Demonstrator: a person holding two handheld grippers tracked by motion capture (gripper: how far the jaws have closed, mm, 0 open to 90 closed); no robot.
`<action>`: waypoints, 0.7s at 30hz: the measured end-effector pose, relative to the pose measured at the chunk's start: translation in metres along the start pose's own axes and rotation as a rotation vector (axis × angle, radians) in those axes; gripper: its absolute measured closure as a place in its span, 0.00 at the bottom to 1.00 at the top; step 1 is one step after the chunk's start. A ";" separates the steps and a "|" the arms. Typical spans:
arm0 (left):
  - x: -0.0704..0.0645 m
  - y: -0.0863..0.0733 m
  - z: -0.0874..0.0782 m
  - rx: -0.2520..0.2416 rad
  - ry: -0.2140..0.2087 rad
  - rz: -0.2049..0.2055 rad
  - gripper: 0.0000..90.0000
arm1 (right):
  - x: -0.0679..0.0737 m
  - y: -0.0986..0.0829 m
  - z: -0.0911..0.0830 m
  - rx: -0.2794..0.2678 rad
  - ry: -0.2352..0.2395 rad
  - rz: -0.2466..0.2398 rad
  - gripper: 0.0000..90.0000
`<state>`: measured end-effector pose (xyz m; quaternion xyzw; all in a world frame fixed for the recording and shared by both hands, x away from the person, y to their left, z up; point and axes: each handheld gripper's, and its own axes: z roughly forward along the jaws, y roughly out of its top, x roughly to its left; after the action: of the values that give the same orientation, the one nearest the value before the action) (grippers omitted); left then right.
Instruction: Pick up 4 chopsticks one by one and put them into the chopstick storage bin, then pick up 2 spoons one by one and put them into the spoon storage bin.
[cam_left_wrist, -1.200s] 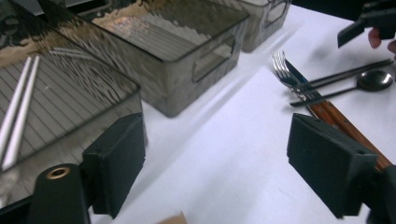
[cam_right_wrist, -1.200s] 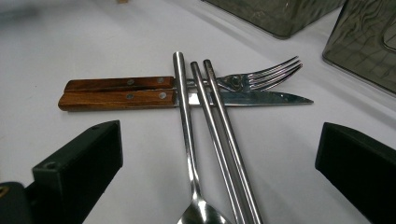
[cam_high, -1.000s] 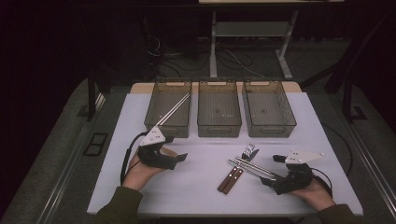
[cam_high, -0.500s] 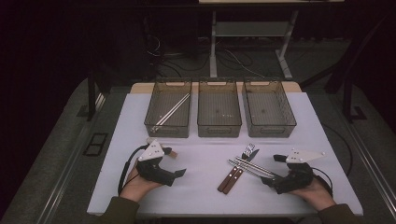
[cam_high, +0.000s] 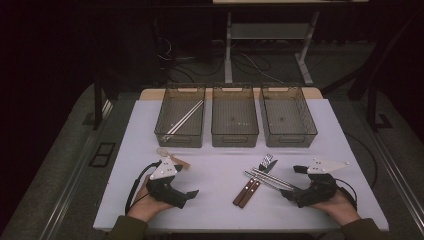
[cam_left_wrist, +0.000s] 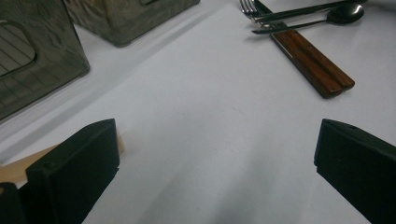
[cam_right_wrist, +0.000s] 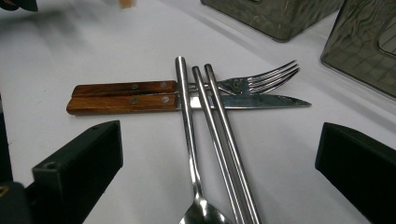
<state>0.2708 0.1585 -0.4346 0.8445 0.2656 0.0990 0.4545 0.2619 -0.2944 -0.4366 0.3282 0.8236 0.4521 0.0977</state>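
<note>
White tabletop (cam_high: 220, 170) fills the lower half of the high view, and at its bottom edge I hold both tools: my left gripper (cam_high: 186, 194) sits lower left, its jaws wide apart over bare surface with nothing between them, and my right gripper (cam_high: 289, 194) sits lower right, jaws likewise spread and empty. Just in front of the right gripper, at lower centre, lies the cutlery: a wooden-handled knife (cam_right_wrist: 140, 103) and a wooden-handled fork (cam_right_wrist: 196, 87) side by side and touching, with a steel spoon (cam_right_wrist: 187, 126) and a pair of steel chopsticks (cam_right_wrist: 224, 140) laid across them. In the right gripper view the spoon's bowl and the chopstick ends lie between my open jaws at the bottom of the frame. Beside the left gripper, a little above it, a small pale wooden piece (cam_high: 181, 162) rests on the table; I cannot tell what it is. Farther up, at mid-frame, three smoky translucent bins stand in a row, close together: the left bin (cam_high: 165, 131) holds chopsticks (cam_high: 186, 116) lying diagonally, while the middle bin (cam_high: 235, 137) and the right bin (cam_high: 306, 131) look empty.
</note>
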 end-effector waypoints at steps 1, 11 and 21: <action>0.000 0.000 0.000 0.004 0.001 0.003 0.00 | 0.000 0.000 0.000 0.001 0.000 0.001 0.01; 0.000 -0.001 0.002 0.019 0.000 0.000 0.00 | 0.000 0.001 -0.004 0.015 0.030 0.009 0.09; -0.001 0.001 0.004 0.015 -0.009 -0.001 0.00 | -0.005 0.001 -0.021 0.010 0.063 0.048 0.38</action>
<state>0.2715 0.1551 -0.4360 0.8482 0.2645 0.0929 0.4493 0.2565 -0.3113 -0.4245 0.3337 0.8206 0.4602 0.0591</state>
